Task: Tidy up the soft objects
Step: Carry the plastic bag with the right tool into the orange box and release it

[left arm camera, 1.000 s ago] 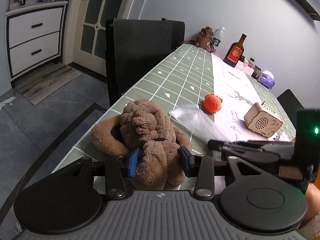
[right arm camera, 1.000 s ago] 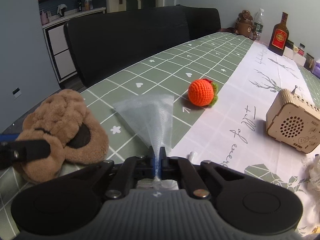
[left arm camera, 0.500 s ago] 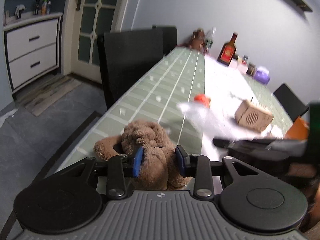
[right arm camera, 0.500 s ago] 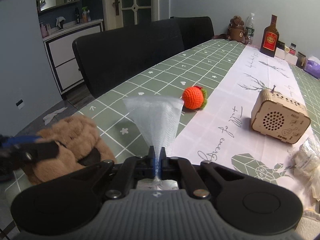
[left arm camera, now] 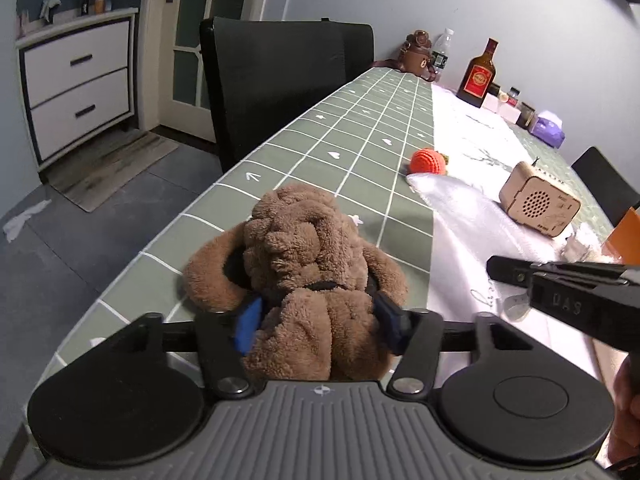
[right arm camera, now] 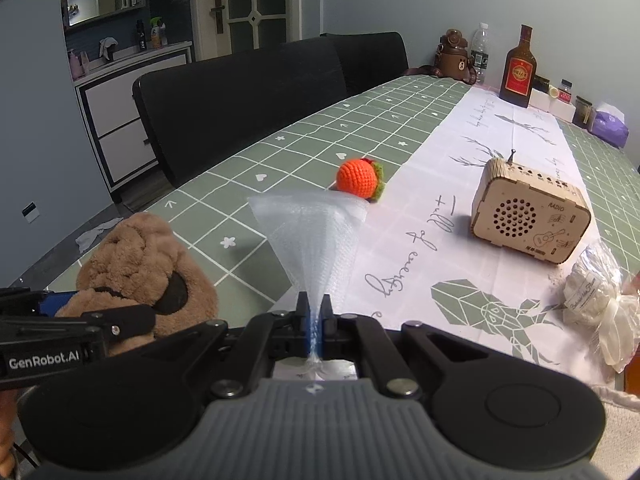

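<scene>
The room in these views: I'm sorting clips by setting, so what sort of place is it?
Probably a home dining room: a long table with a checked cloth, black chairs along it, a liquor bottle at the far end, and a white drawer cabinet by a glazed door.

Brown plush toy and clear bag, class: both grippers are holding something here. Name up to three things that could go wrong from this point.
1. The left gripper squeezes only the plush toy at its near end; the rest may sag or slip out.
2. The right gripper pinches the plastic bag shut at one bunched point, so its mouth may be hard to open.
3. The bag's far edge lies near the crocheted orange ball and could nudge it.
</scene>
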